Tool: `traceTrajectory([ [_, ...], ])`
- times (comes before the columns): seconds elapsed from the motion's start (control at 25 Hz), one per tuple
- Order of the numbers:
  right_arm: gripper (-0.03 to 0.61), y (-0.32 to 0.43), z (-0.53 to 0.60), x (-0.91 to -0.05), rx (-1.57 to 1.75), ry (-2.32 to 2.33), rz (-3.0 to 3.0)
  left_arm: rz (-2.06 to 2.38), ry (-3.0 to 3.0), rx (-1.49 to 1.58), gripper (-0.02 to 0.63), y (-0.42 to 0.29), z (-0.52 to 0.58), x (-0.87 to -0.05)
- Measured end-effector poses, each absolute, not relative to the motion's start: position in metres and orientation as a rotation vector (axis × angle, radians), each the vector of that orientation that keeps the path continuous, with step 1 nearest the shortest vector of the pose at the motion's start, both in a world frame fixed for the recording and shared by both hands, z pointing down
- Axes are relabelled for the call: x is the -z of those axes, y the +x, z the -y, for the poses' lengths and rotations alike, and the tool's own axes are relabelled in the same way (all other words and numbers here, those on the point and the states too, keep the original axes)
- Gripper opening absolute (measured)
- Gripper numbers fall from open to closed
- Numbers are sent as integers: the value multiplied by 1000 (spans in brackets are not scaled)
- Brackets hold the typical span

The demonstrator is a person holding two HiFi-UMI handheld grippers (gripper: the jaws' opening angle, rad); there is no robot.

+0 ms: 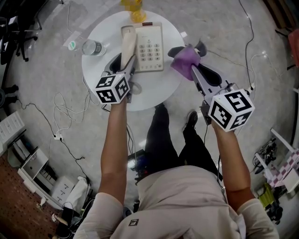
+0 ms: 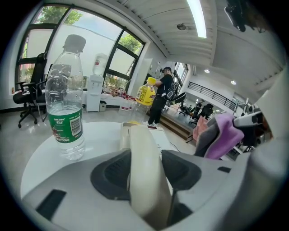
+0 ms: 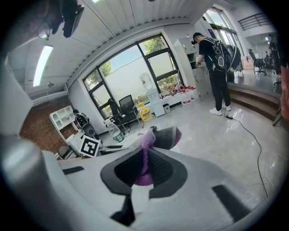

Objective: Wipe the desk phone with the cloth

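The desk phone (image 1: 150, 46) sits face up on the far half of a round white table (image 1: 159, 95), keypad toward the person, with a water bottle (image 1: 92, 47) to its left and a yellow bottle (image 1: 134, 9) at the table's far edge. The left gripper (image 1: 125, 60) reaches in from the near side and has the handset (image 1: 127, 44) between its jaws. The left gripper view shows the cream bar running straight out from between the dark pads (image 2: 113, 173), which stand wide apart yet press on both its flanks, so the grip is on the handset's near end. Its far end seems to lie at the top of the cradle, though I cannot tell whether it is raised clear. Holding it this way probably serves to steady the phone and to free the handset's bed for wiping. The right gripper (image 1: 195, 70) hangs just to the right of the phone, over the table's right rim, with the cloth (image 1: 184, 60) bunched at its tip. In the right gripper view the jaws are nearly together and pinch a fold of the purple fabric, while a loose, grey-backed flap sticks out past them. That free flap looks like the working part, kept forward so that fabric, not plastic, meets the phone. The cloth is near the phone's right side but apart from it, so the wiping stroke is not yet made.
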State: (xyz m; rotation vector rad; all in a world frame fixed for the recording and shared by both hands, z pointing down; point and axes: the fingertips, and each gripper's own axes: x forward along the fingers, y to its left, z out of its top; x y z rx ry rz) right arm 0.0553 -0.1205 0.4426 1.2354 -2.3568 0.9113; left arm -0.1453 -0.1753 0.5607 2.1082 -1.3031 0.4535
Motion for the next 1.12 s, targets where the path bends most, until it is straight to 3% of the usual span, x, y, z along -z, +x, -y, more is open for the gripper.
traceTrajectory([
  [1.12, 25, 35, 92, -477, -1038, 1114, 2321, 1355, 2078, -457, 209, -146, 173, -566],
])
